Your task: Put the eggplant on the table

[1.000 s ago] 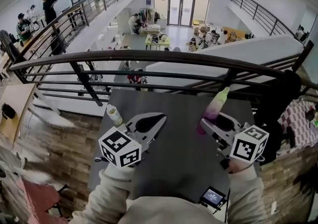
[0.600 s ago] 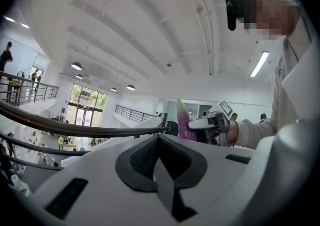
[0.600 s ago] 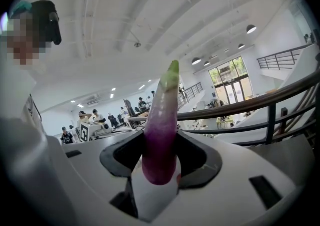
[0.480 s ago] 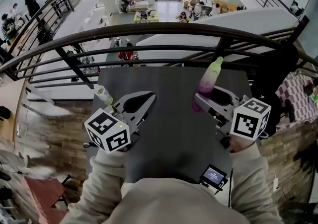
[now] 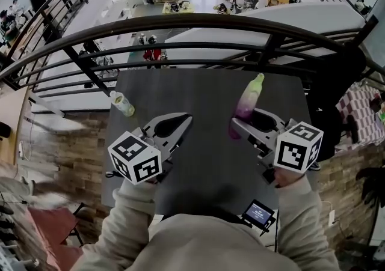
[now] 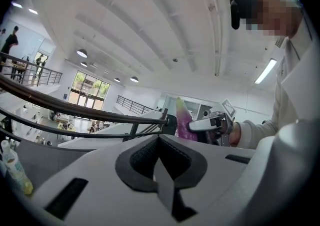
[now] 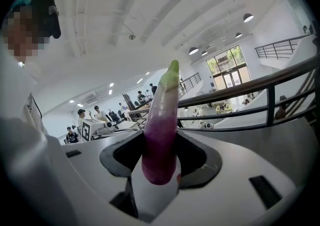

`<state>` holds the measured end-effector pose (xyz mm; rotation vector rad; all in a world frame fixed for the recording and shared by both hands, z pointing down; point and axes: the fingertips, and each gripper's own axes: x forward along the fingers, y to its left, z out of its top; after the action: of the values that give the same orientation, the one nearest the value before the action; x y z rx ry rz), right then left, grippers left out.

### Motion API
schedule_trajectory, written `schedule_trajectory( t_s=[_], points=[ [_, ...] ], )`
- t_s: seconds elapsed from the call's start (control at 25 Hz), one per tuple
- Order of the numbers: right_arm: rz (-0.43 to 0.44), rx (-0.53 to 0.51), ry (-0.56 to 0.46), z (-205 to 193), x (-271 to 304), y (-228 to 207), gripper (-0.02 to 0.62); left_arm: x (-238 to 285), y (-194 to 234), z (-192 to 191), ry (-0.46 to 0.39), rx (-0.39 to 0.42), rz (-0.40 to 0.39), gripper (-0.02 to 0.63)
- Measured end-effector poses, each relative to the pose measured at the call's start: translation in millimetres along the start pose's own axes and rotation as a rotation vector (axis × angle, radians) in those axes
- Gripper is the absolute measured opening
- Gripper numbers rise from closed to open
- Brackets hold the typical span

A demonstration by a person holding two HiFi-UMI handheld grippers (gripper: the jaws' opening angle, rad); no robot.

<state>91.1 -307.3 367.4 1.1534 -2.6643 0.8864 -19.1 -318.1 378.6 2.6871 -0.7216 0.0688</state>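
Right gripper view: the right gripper (image 7: 160,170) pinches the eggplant (image 7: 161,130) by its purple butt end. The long axis runs forward and upward out of the jaws, green tip farthest away. The table (image 5: 198,92) lies beneath the jaws; the eggplant appears clear of it, so the coming move is judged a descent by this hand, the nearer one. The left gripper (image 5: 179,122) — jaws pressed together, nothing between them — hangs alongside, apart. Count: one eggplant, one table, two grippers, one bottle (image 5: 122,103).
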Motion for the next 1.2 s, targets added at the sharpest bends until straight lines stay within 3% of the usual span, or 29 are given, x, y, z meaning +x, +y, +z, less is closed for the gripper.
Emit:
schedule_trajectory(
  t_s=[0.96,1.2],
  points=[
    [-0.041,0.161,0.179,-118.1,14.3,-31.5,0.215,5.0,3.9,-121.0,0.096,-0.196,0.012,0.005],
    [-0.041,0.198,0.23,-150.7,24.6,-42.3,0.215,0.9,10.6,-146.4,0.066,-0.183,0.033,0.005]
  ],
)
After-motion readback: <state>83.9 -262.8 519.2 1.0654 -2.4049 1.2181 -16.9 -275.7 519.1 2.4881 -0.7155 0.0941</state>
